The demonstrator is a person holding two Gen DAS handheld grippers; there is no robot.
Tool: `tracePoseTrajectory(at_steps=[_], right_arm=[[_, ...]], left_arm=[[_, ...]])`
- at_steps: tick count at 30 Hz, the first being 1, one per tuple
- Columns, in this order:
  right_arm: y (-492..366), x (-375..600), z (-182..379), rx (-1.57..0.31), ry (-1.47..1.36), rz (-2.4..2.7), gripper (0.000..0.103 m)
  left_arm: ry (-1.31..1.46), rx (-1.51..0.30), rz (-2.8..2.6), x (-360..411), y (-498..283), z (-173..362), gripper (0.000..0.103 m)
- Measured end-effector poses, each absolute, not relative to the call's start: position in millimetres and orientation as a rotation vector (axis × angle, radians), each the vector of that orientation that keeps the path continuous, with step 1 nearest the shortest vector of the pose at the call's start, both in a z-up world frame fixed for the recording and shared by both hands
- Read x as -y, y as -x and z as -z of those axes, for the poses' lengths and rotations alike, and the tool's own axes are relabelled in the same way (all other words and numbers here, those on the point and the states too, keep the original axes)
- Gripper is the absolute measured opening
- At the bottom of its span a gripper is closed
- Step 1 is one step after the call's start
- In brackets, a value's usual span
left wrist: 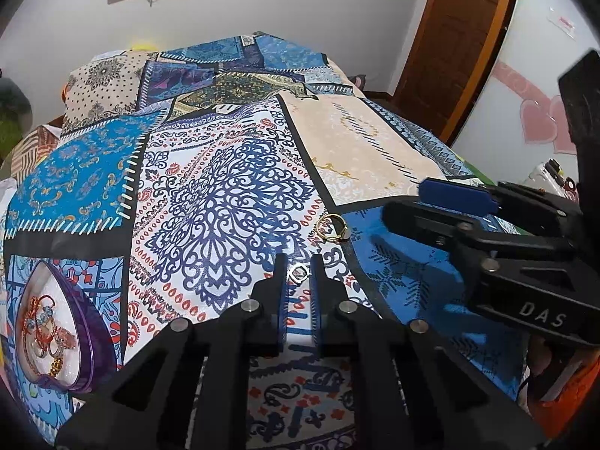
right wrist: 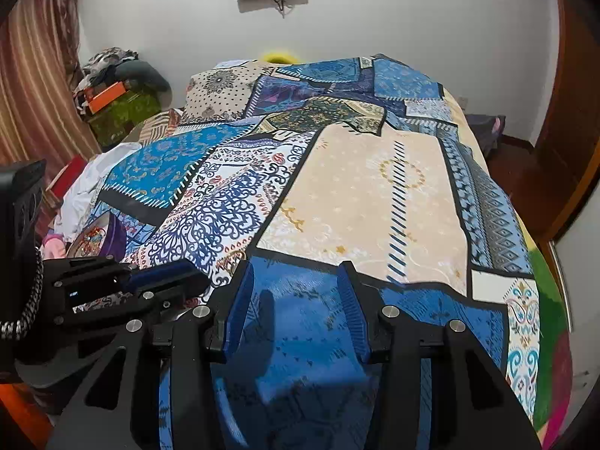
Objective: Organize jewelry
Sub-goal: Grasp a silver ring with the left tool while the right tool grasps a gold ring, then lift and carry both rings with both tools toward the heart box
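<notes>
A small silver ring [left wrist: 298, 273] sits between the blue pads of my left gripper [left wrist: 298, 264], which is shut on it just above the patterned bedspread [left wrist: 225, 195]. A gold ring [left wrist: 332, 228] lies on the cloth a little beyond and right of those fingertips. A purple heart-shaped box [left wrist: 92, 333] holding several pieces of jewelry rests at the near left, also visible as the box [right wrist: 116, 230] in the right wrist view. My right gripper [right wrist: 296, 273] hangs open over a blue patch with nothing between its fingers. It enters the left wrist view as the right gripper [left wrist: 407, 204], just right of the gold ring.
The bedspread covers a bed with pillows [left wrist: 105, 82] at the far end. A wooden door [left wrist: 461, 37] stands at the right. A pile of clothes and boxes [right wrist: 116, 90] and a striped curtain [right wrist: 33, 75] are beside the bed's left side.
</notes>
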State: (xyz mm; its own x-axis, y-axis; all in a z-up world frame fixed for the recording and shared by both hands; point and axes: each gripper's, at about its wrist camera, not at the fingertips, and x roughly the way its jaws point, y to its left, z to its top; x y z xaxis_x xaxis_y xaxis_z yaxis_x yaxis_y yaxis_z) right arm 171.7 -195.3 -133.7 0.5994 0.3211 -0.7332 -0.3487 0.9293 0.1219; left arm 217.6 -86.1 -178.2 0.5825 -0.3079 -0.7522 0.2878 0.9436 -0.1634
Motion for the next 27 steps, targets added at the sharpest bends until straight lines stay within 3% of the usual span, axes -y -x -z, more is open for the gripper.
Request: tracePoseTrajectory(at_steps=[9,18,27], right_arm=[[-181,170,139,-0.848,0.071,-0.504,0.041],[-187,160,153,-0.902,0.092,-0.538,0.017],[-178,159,141,-0.86,0.126,-0.49,0.016]], left_arm=[[0.059,-0.856,0.3,65,-213,172,0.009],[0.086,-0.839,0.251,45,-210,168,0.009],[0.081,-0.788,0.253,45,-197,146,0.009]])
